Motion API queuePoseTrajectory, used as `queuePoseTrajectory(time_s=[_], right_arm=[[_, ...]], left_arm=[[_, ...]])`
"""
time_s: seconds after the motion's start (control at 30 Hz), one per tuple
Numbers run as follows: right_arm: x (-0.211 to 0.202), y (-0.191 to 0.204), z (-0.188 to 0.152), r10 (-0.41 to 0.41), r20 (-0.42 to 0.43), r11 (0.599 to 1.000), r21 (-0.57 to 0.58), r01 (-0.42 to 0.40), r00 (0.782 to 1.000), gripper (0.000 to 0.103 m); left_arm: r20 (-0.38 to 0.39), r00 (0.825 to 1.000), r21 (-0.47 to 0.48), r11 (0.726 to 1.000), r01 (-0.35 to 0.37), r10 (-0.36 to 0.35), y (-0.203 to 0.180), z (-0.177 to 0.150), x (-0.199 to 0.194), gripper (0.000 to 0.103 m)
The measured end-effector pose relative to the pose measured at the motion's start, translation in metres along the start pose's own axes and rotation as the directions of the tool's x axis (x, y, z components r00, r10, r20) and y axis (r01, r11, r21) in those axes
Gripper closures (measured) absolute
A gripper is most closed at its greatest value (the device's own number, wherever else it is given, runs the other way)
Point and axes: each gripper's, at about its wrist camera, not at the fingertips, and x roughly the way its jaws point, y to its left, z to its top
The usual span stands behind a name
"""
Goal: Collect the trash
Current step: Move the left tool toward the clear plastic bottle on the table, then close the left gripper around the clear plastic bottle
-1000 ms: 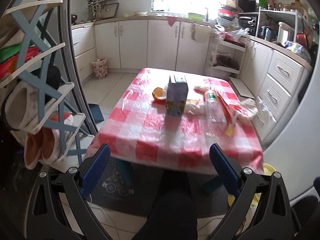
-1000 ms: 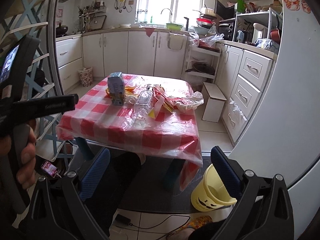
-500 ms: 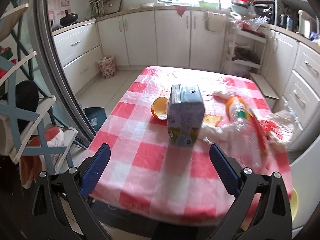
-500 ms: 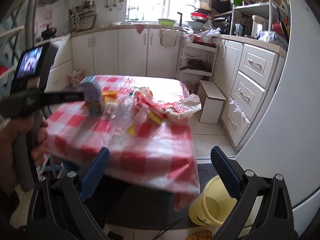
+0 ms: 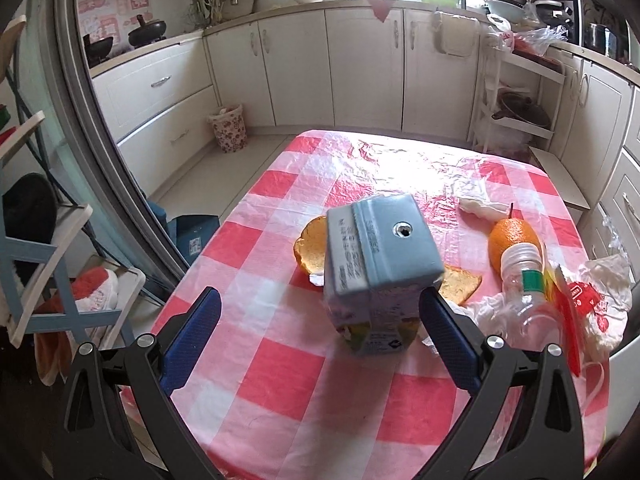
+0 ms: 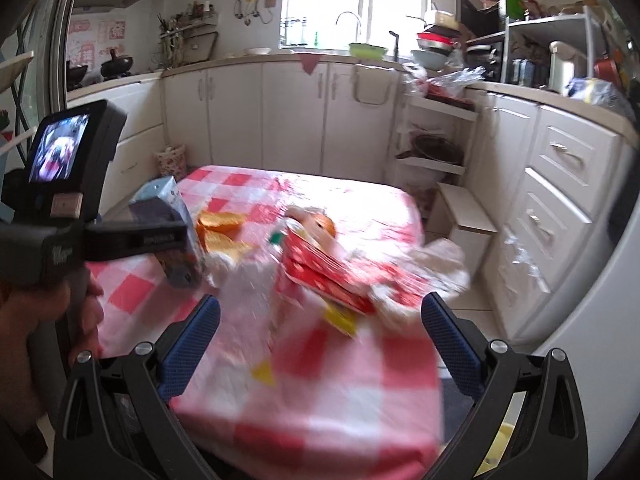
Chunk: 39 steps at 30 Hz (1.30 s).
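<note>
We hold two claws over a table (image 5: 280,380) covered in a red and white checked cloth. Starting on our left, the left claw (image 5: 320,336) is spread wide and grips nothing. Its blue fingers (image 5: 192,332) sit on either side of an upright pale blue carton (image 5: 380,280), which stands between them, nearer the right finger; we cannot tell whether that finger touches it. Just behind the carton lies a piece of orange peel (image 5: 310,250). To the right lie a slice of toast (image 5: 460,288), a whole orange (image 5: 512,242), a clear plastic bottle (image 5: 528,300) on its side, and crumpled red and white wrappers (image 5: 596,304) at the table's edge.

Further right, the right claw (image 6: 320,338) is also spread wide and empty, above the near edge of the table. The view is blurred. Red wrappers (image 6: 332,276) lie ahead between its fingers, apart from them, with the carton (image 6: 168,220) to the left behind the left claw's body.
</note>
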Motion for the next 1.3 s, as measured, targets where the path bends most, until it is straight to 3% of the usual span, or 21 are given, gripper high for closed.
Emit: queuePoseTrajectory(time_s=[0.1, 0.2, 0.23, 0.27, 0.3, 0.37, 0.47, 0.57, 0.73, 0.8, 1.1, 1.23, 1.3], right_arm=[[0.024, -0.004, 0.004, 0.034, -0.019, 0.998, 0.046, -0.033, 0.999, 0.013], [0.046, -0.011, 0.002, 0.095, -0.071, 0.99, 0.109, -0.087, 0.993, 0.041], [0.053, -0.016, 0.001, 0.131, -0.097, 0.982, 0.148, -0.116, 0.987, 0.057], [0.055, -0.017, 0.0, 0.144, -0.106, 0.979, 0.16, -0.126, 0.984, 0.071], [0.054, -0.018, -0.001, 0.153, -0.107, 0.977, 0.165, -0.135, 0.982, 0.077], [0.046, -0.016, -0.002, 0.17, -0.096, 0.977, 0.15, -0.155, 0.981, 0.095], [0.034, -0.014, -0.003, 0.192, -0.079, 0.975, 0.133, -0.181, 0.978, 0.101], [0.019, -0.013, -0.004, 0.218, -0.066, 0.971, 0.118, -0.209, 0.974, 0.102], [-0.009, -0.011, -0.013, 0.262, -0.059, 0.962, 0.098, -0.255, 0.963, 0.102], [-0.02, -0.007, -0.016, 0.253, -0.056, 0.967, 0.054, -0.25, 0.966, 0.102], [-0.075, -0.016, -0.038, 0.254, -0.034, 0.967, 0.032, -0.253, 0.967, 0.102], [-0.096, -0.029, -0.047, 0.24, -0.018, 0.969, 0.071, -0.238, 0.971, 0.102], [-0.104, -0.034, -0.05, 0.234, -0.01, 0.969, 0.085, -0.233, 0.972, 0.102]], left_arm=[[-0.002, 1.0, -0.004, 1.0, 0.005, -0.005, 0.0, 0.001, 0.004, 0.008], [0.002, 1.0, -0.007, 1.0, 0.003, -0.003, 0.002, 0.0, 0.008, 0.008], [0.003, 1.0, -0.014, 1.0, 0.011, -0.011, 0.005, -0.001, 0.009, 0.009], [0.004, 1.0, -0.02, 1.0, 0.018, -0.018, 0.007, -0.001, 0.01, 0.014], [0.005, 1.0, -0.027, 0.999, 0.026, -0.026, 0.009, -0.002, 0.011, 0.019], [-0.008, 0.998, -0.047, 0.997, 0.066, -0.067, 0.015, -0.004, 0.015, 0.043], [-0.033, 0.992, -0.072, 0.99, 0.118, -0.121, 0.022, -0.007, 0.021, 0.076], [-0.03, 0.989, -0.066, 0.988, 0.142, -0.144, 0.025, -0.01, 0.017, 0.081], [-0.018, 0.987, -0.056, 0.986, 0.157, -0.158, 0.03, -0.021, 0.002, 0.081], [-0.04, 0.98, -0.067, 0.979, 0.192, -0.195, 0.034, -0.027, -0.002, 0.079], [-0.098, 0.943, 0.011, 0.948, 0.32, -0.317, 0.003, -0.059, -0.032, 0.048], [-0.107, 0.941, 0.065, 0.942, 0.33, -0.322, -0.031, -0.065, -0.038, 0.026], [-0.111, 0.943, 0.099, 0.941, 0.323, -0.312, -0.049, -0.063, -0.037, 0.021]])
